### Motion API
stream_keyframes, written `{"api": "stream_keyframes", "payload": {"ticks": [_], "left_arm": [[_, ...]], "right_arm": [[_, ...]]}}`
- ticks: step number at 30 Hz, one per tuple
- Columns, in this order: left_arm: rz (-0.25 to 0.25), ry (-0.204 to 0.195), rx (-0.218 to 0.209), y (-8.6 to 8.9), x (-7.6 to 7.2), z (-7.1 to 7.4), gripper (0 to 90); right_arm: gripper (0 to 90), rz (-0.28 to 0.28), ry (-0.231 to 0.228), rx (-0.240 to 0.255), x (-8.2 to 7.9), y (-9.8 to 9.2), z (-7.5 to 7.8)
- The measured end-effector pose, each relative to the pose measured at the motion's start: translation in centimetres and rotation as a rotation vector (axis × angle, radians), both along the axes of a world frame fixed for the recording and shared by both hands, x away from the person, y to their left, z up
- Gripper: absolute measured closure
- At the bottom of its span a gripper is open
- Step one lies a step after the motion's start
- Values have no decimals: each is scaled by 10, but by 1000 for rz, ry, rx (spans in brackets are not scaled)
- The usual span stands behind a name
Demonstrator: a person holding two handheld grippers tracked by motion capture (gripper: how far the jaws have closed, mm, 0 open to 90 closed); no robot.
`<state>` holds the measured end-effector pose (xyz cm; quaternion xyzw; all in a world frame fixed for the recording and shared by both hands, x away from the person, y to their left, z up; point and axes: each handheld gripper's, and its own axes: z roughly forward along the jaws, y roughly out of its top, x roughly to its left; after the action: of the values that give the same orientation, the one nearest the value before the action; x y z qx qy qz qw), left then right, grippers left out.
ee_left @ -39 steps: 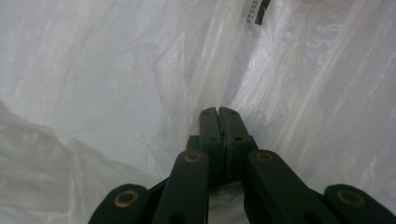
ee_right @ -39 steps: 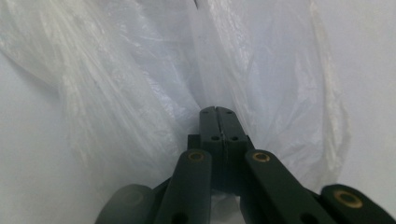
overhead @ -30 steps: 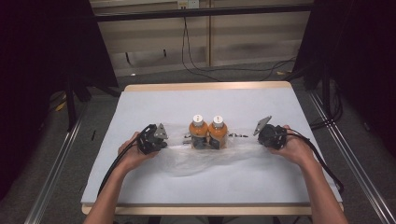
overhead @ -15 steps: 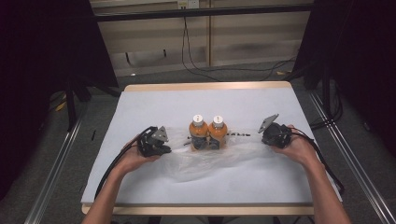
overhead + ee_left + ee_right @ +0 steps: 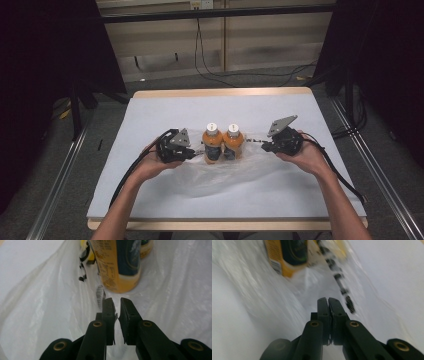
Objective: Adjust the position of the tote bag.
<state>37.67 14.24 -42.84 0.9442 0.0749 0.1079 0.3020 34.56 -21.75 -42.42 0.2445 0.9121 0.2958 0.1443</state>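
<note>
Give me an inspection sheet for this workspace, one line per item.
Surface: white table, wooden edge.
Job's things: two orange bottles upright, side by side, standing in a clear plastic bag.
Clutter: nothing seen.
Grippers: left gripper slightly parted, jaws just opening, bag film by them; right gripper shut on the bag edge.
Cables: one trails from each gripper; more on the floor behind.
Surroundings: dark curtains, metal rails.

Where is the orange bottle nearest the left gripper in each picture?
High view: the left orange bottle stands mid-table, just right of the left gripper.
Left gripper view: top centre, beyond the jaws.
Right gripper view: cannot tell; one orange bottle shows at top left.
Shared landmark: the clear plastic bag around the bottles.
</note>
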Motion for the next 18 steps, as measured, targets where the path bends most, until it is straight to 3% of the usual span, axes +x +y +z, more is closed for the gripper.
{"api": "stream_keyframes", "payload": {"ticks": [2,6,7,8,9,13,18], "left_arm": [[-1,14,-8,-5,5,-6,836],[8,24,95,-16,12,-28,842],[15,11,129,-17,13,-33,842],[23,24,100,-13,16,-33,844],[47,14,105,-11,17,-34,846],[96,-35,159,2,24,-34,843],[110,-52,211,16,28,-32,847]], "right_arm": [[889,17,25,21,1,8,-3],[900,63,63,9,2,22,-13],[900,63,74,-5,3,24,-17],[900,65,88,-19,3,25,-21],[900,68,104,-51,3,27,-26],[900,69,122,-130,2,33,-36],[900,45,101,-214,1,30,-34]]}}
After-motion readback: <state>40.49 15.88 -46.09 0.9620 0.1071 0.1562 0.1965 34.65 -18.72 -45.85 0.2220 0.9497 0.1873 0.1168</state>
